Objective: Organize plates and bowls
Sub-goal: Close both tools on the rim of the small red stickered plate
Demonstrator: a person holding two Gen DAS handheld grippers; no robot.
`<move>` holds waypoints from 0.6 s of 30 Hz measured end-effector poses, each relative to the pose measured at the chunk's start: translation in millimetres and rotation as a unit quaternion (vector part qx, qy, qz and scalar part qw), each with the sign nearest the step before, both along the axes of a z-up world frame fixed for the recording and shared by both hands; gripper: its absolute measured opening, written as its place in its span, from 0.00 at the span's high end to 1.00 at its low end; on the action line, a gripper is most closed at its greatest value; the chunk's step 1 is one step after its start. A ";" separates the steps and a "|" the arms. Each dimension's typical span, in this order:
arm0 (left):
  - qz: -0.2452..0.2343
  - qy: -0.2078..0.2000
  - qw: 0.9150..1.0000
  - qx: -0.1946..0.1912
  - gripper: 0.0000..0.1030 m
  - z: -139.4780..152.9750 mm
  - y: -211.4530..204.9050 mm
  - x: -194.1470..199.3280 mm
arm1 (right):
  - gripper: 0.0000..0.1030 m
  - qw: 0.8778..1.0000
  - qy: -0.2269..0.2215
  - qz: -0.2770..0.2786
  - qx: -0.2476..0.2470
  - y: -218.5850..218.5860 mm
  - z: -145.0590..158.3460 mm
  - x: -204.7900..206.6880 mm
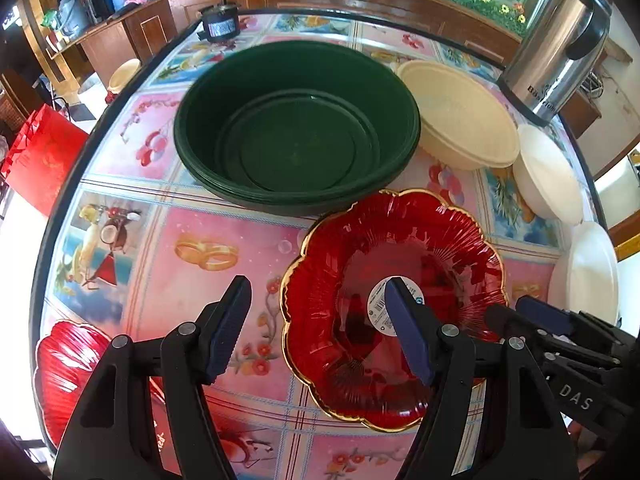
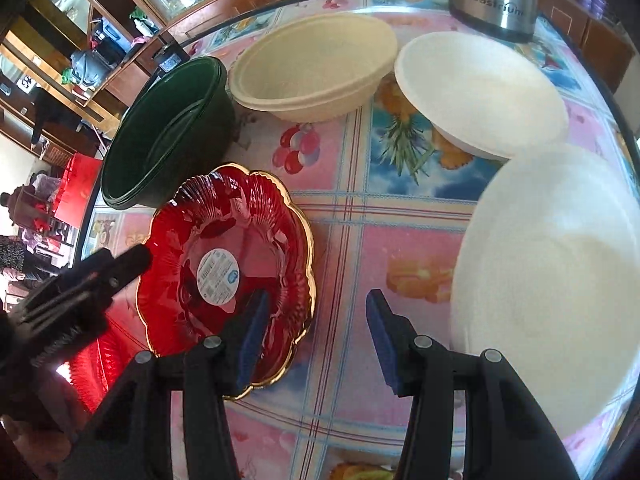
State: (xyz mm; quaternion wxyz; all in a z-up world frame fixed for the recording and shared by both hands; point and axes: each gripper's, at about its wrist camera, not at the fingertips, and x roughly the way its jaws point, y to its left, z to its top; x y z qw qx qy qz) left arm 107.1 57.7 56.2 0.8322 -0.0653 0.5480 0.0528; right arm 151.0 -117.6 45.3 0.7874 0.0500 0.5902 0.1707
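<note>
A red glass plate (image 1: 360, 264) with a gold scalloped rim and a round sticker lies on the table in front of a stack of dark green bowls (image 1: 296, 128). My left gripper (image 1: 320, 320) is open above the plate's left rim, with one finger over the plate and the other over the tablecloth. My right gripper (image 2: 318, 336) is open over the red glass plate's (image 2: 224, 240) right rim and grips nothing. A second red plate (image 1: 68, 376) lies at the near left. Further right are a cream bowl (image 2: 316, 68), a white bowl (image 2: 480, 88) and a white plate (image 2: 552, 280).
A steel kettle (image 1: 560, 40) stands at the far right corner and a small black pot (image 1: 220, 24) at the far edge. The table (image 1: 192, 240) has a patterned cloth and a dark rim. A red bag (image 1: 40, 156) stands beyond the left edge.
</note>
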 end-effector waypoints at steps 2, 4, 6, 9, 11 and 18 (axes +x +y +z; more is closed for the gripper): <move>0.001 0.006 1.000 -0.003 0.32 -4.5 -0.2 2.1 | 0.51 1.000 0.001 0.005 -0.001 1.7 -1.4 2.5; 0.003 0.011 1.000 -0.004 0.32 -9.3 0.0 3.6 | 0.51 1.000 0.003 0.008 -0.001 2.3 -2.2 3.1; 0.004 0.017 1.000 -0.001 0.32 -12.9 -0.1 4.7 | 0.51 1.000 0.003 0.012 0.000 2.6 -2.7 4.4; 0.008 0.028 1.000 -0.001 0.32 -20.0 1.7 5.9 | 0.53 1.000 0.005 0.016 0.001 3.2 -4.5 5.9; 0.009 0.031 0.999 0.001 0.32 -22.6 2.4 5.6 | 0.58 1.000 0.007 0.018 -0.001 1.7 -5.5 5.3; -0.007 0.041 0.999 -0.006 0.57 -31.2 -3.1 6.3 | 0.92 1.000 0.012 0.015 0.012 0.9 -9.7 5.2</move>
